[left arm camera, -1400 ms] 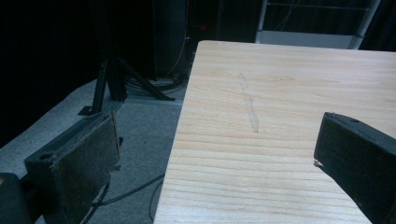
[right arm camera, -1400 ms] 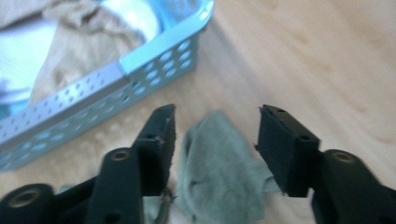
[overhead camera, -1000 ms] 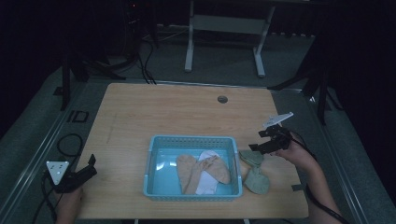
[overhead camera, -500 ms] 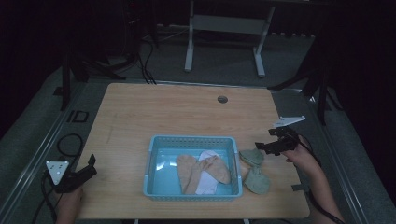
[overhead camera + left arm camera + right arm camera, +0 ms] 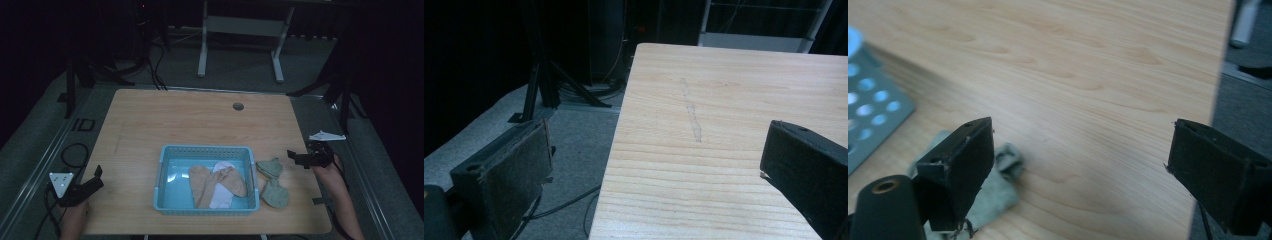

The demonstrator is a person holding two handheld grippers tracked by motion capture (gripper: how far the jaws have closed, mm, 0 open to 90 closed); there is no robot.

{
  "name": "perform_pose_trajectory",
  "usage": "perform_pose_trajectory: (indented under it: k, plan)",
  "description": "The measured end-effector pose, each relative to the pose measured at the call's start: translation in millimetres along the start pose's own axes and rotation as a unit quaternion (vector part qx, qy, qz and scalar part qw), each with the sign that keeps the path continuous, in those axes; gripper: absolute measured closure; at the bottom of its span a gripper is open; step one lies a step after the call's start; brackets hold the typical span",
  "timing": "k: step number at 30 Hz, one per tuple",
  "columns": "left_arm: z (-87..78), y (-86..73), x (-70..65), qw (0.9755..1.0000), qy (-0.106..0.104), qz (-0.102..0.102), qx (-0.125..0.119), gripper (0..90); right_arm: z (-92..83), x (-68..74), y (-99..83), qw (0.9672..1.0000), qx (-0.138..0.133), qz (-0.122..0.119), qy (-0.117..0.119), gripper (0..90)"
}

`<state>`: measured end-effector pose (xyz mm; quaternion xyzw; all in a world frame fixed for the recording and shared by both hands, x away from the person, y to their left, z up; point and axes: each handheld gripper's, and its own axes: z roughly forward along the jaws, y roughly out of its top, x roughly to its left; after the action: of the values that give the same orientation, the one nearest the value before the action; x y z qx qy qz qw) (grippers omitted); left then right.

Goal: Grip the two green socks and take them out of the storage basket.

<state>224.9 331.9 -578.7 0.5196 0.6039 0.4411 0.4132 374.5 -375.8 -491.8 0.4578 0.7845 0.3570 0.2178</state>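
A light blue basket (image 5: 205, 148) stands at the table's front middle. Inside lie tan socks (image 5: 200, 182) and a white sock (image 5: 220, 199). Two green socks (image 5: 272, 170) rest on the wood just right of the basket, one (image 5: 993, 195) under the left jaw in the right gripper view. My right gripper (image 5: 296, 159) (image 5: 1083, 135) hovers right of the green socks, open, holding nothing. Over the table's front left edge my left gripper (image 5: 98, 177) (image 5: 654, 140) is open with nothing between its jaws.
The wooden table (image 5: 200, 120) has a round cable hole (image 5: 238, 106) near its far edge. The basket's perforated corner (image 5: 868, 110) lies left of the right gripper. Cables (image 5: 70, 150) lie on the floor left of the table, and a desk frame (image 5: 240, 40) stands beyond.
My right gripper has drawn back to the right, away from the green socks, towards the table's right edge. The left gripper has stayed put.
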Motion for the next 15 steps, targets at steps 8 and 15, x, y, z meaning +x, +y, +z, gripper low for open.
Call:
perform_pose_trajectory:
  k: [8,15]
  plan:
    - [0.0,0.0,0.1,1.0,0.0,0.0,0.0,0.4,-6.1,-6.4,-19.1,0.9983,-0.026,0.033,-0.041,11.2]
    - [-0.1,0.0,0.3,1.0,-0.001,0.0,0.0,0.4,-14.8,-5.9,-37.3,0.9948,-0.056,0.062,-0.058,11.2]
